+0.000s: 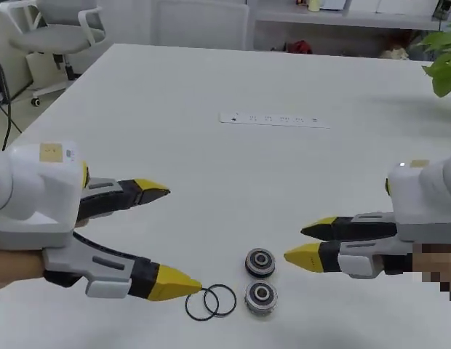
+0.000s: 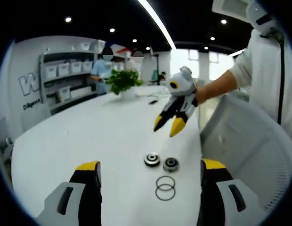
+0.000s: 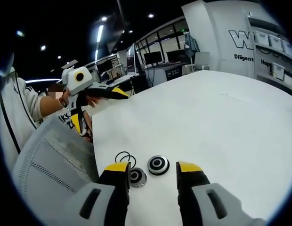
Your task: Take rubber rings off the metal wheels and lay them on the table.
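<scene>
Two small metal wheels lie side by side near the table's front edge, one point(image 1: 260, 262) farther and one point(image 1: 261, 297) nearer. Two thin black rubber rings point(image 1: 210, 302) overlap flat on the table just left of the nearer wheel. My left gripper point(image 1: 171, 236) is open wide, its lower yellow tip almost at the rings. My right gripper point(image 1: 302, 243) is open, its tips just right of the farther wheel. In the left gripper view the wheels point(image 2: 160, 161) and the rings point(image 2: 165, 187) lie between my jaws. The right gripper view has the wheels point(image 3: 148, 170) ahead of my jaws.
A white power strip point(image 1: 275, 120) lies flat near the middle of the white table point(image 1: 211, 160). A green plant point(image 1: 444, 62) stands at the far right edge. An office chair point(image 1: 54, 33) stands beyond the table's far left corner.
</scene>
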`<state>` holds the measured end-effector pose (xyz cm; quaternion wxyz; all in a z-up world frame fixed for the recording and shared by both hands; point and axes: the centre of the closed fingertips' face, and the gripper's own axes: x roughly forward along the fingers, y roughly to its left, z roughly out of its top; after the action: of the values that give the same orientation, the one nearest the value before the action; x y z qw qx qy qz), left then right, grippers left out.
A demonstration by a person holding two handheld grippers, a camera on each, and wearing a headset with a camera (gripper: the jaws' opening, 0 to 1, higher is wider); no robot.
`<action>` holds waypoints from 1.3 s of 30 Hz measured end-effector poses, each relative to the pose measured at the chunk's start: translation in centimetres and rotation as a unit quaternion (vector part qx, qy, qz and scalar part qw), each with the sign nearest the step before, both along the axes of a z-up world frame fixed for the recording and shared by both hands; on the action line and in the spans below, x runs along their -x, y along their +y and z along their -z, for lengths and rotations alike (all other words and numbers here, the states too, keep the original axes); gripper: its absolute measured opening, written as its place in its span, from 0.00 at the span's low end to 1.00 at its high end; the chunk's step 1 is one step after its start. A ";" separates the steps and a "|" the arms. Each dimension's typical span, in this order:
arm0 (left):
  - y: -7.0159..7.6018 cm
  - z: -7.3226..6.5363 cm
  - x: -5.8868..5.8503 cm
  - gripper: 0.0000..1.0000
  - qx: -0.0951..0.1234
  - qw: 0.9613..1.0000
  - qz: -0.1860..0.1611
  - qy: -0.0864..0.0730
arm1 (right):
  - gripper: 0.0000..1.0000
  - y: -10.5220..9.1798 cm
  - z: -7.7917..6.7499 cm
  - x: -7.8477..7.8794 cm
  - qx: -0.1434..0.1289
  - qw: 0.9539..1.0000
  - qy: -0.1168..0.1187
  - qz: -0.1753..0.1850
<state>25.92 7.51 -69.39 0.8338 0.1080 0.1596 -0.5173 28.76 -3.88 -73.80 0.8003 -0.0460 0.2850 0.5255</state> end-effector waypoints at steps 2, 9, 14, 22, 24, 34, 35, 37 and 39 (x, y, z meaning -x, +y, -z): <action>-0.4 -0.2 -0.3 0.87 -0.001 1.000 0.004 -0.006 | 0.35 -0.2 0.2 -0.1 -0.001 1.000 -0.001 0.000; -2.0 -1.2 -1.6 0.83 0.009 1.000 0.008 -0.020 | 0.35 -0.5 0.8 -0.2 -0.004 1.000 0.004 0.003; -3.3 -1.8 -2.5 0.82 0.015 1.000 0.008 -0.024 | 0.36 -0.4 1.5 0.1 -0.018 1.000 0.019 -0.006; -4.6 -3.4 -3.6 0.81 0.021 0.999 0.016 -0.045 | 0.39 -0.1 1.9 0.4 -0.014 0.999 0.028 -0.038; -4.8 -3.5 -3.9 0.80 0.020 0.999 0.016 -0.047 | 0.39 0.0 1.9 0.4 -0.012 0.999 0.027 -0.042; -5.8 -3.3 -4.0 0.77 0.005 0.998 0.033 -0.055 | 0.38 -0.2 2.4 -0.1 -0.020 0.999 0.028 -0.035; -5.9 -3.3 -4.0 0.76 0.004 0.998 0.034 -0.057 | 0.38 -0.3 2.4 -0.2 -0.020 0.999 0.027 -0.035; -6.1 -3.2 -4.1 0.75 0.003 0.998 0.035 -0.056 | 0.38 -0.3 2.5 -0.4 -0.021 0.999 0.026 -0.034; -6.3 -3.1 -4.3 0.74 0.003 0.998 0.036 -0.058 | 0.38 -0.4 2.6 -0.6 -0.022 0.999 0.027 -0.032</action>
<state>30.21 1.17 -66.26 0.8226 0.1408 0.1056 -0.5406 29.31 -4.24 -76.41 0.7762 -0.0229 0.2931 0.5577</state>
